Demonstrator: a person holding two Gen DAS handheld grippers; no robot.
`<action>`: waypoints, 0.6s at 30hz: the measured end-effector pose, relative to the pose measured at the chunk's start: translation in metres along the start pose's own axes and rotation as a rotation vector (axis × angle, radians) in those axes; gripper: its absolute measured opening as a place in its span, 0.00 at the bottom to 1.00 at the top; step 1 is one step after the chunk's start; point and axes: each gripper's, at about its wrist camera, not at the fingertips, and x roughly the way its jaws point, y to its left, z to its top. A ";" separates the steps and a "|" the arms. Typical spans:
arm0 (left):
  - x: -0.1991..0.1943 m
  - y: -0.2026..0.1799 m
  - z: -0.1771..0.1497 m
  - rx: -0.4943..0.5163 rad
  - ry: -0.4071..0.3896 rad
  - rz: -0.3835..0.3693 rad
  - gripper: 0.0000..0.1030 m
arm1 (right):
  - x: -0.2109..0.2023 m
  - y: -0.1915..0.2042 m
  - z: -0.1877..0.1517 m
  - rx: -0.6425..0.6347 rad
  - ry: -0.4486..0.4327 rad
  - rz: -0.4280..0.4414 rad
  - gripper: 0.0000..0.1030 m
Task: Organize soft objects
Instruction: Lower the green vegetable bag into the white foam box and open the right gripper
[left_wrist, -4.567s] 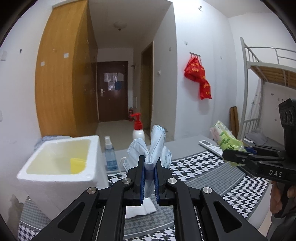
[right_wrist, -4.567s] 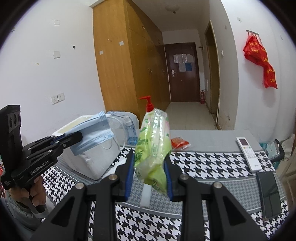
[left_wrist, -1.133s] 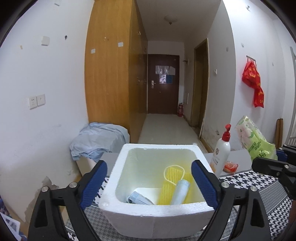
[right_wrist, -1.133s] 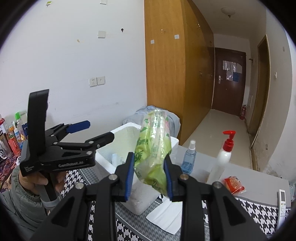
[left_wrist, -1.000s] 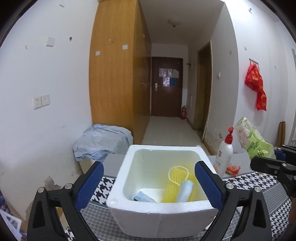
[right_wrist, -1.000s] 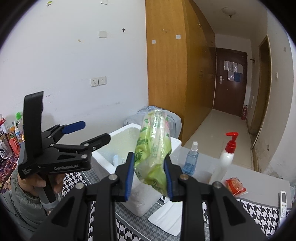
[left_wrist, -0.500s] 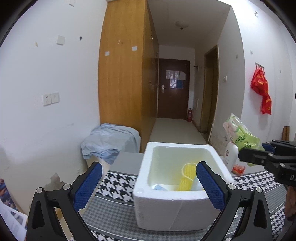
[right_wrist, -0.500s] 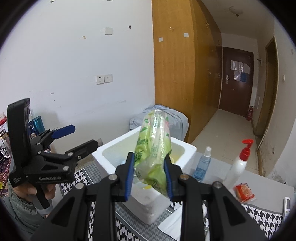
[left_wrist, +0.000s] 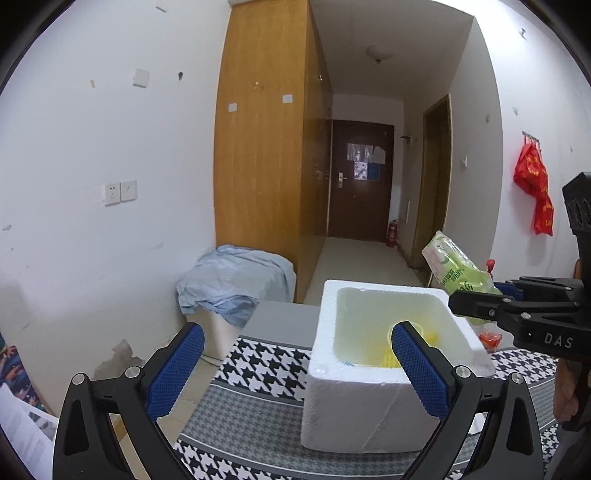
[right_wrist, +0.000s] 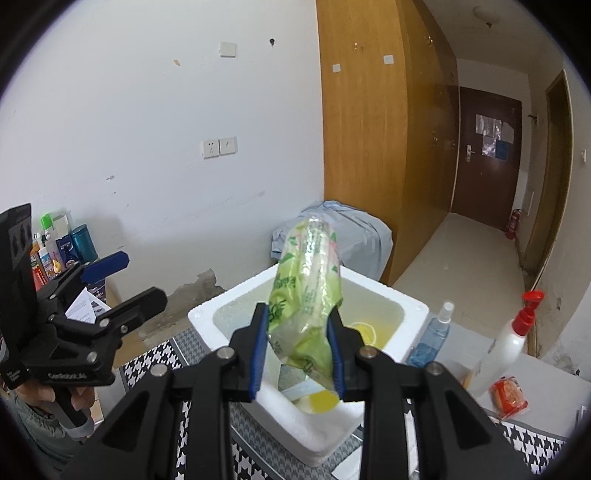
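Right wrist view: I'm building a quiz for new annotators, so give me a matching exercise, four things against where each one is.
Things:
1. green tissue pack
2. foam box
3. pump bottle
4. left gripper

Places:
A. on the table, right of the foam box
B. open and empty, left of the foam box
C. clamped in the right gripper, above the foam box
D. on the houndstooth cloth, open top

Pairs: 1-C, 2-D, 3-A, 4-B
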 end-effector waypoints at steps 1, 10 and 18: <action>0.000 0.001 0.000 -0.002 0.000 0.003 0.99 | 0.003 0.000 0.001 0.003 0.003 0.005 0.33; -0.001 0.014 -0.002 -0.028 0.000 0.023 0.99 | 0.023 -0.006 0.002 0.011 0.045 0.014 0.34; -0.001 0.015 -0.004 -0.021 0.005 0.028 0.99 | 0.032 -0.006 0.008 0.024 0.064 0.040 0.74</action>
